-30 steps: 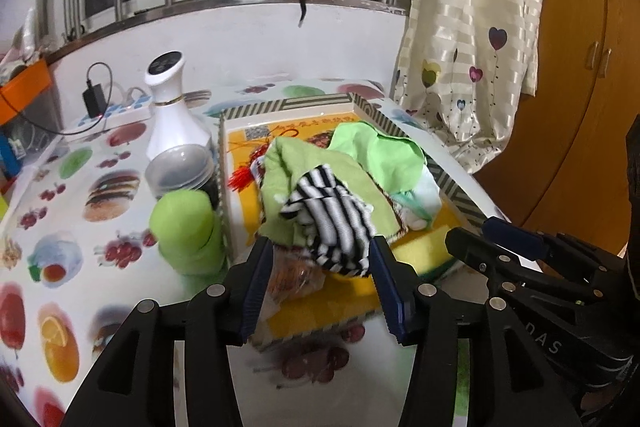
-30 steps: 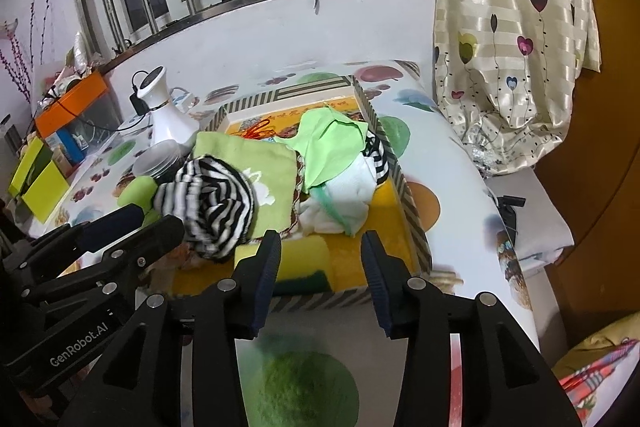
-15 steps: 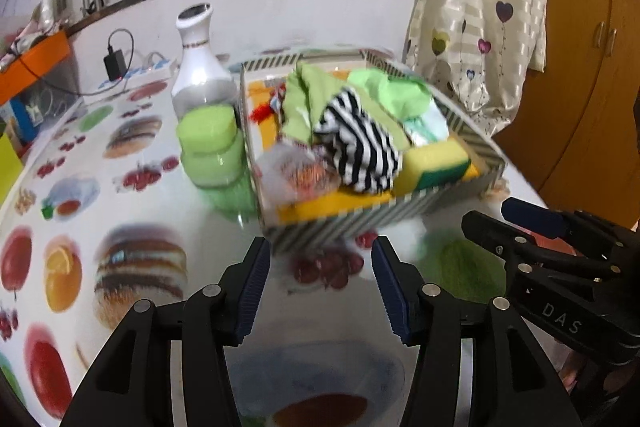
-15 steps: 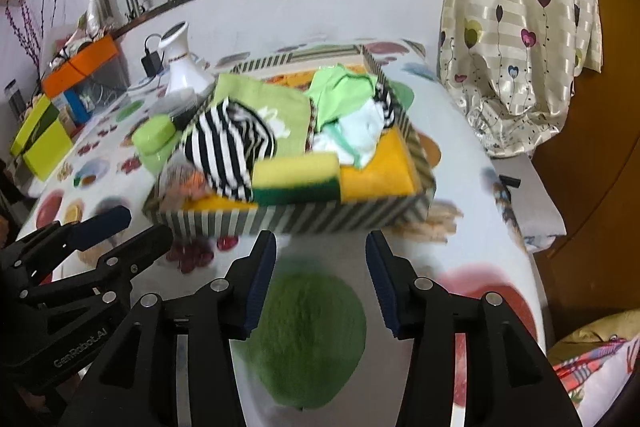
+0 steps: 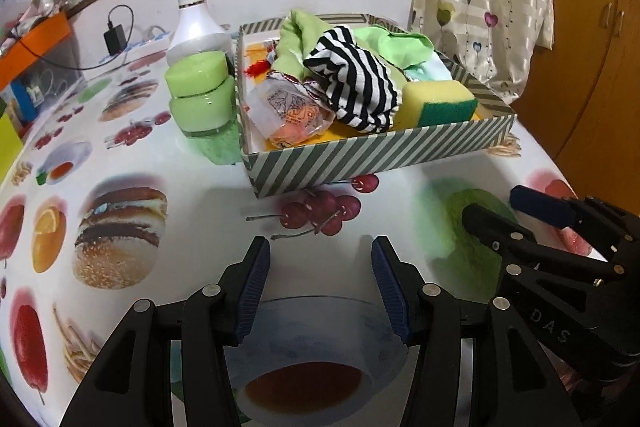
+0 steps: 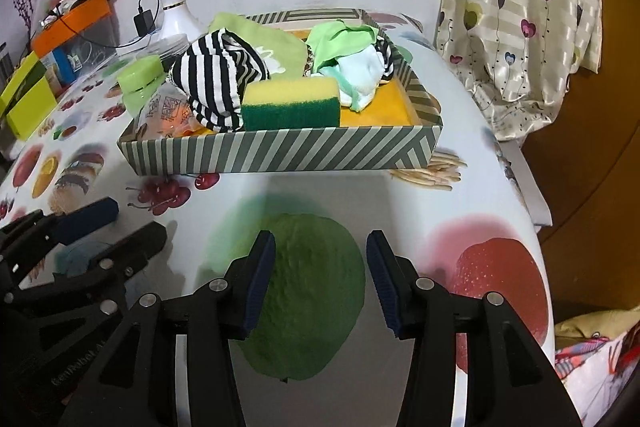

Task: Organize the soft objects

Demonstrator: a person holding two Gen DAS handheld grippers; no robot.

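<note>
The striped box [image 6: 280, 155] sat on the desk [image 5: 208, 211], and every soft thing lay gathered inside it, which looked like the point of the sorting. The sponge [image 6: 291, 103] rested against the box's near wall, the striped cloth [image 6: 218, 77] was bunched just left of the sponge, and green cloths [image 6: 340, 37] and a pale sock [image 6: 362, 73] were heaped behind it. A crinkled packet [image 5: 292, 115] lay in the box's near left corner. Outside the box, touching its left wall, stood a green jar [image 5: 200, 95] with a white vase [image 5: 196, 15] behind it (neither is soft, so they likely belonged outside). The left tool [image 5: 320, 287] and right tool [image 6: 320, 283] both hovered over bare desk in front of the box, jaws spread wide, gripping nothing.
</note>
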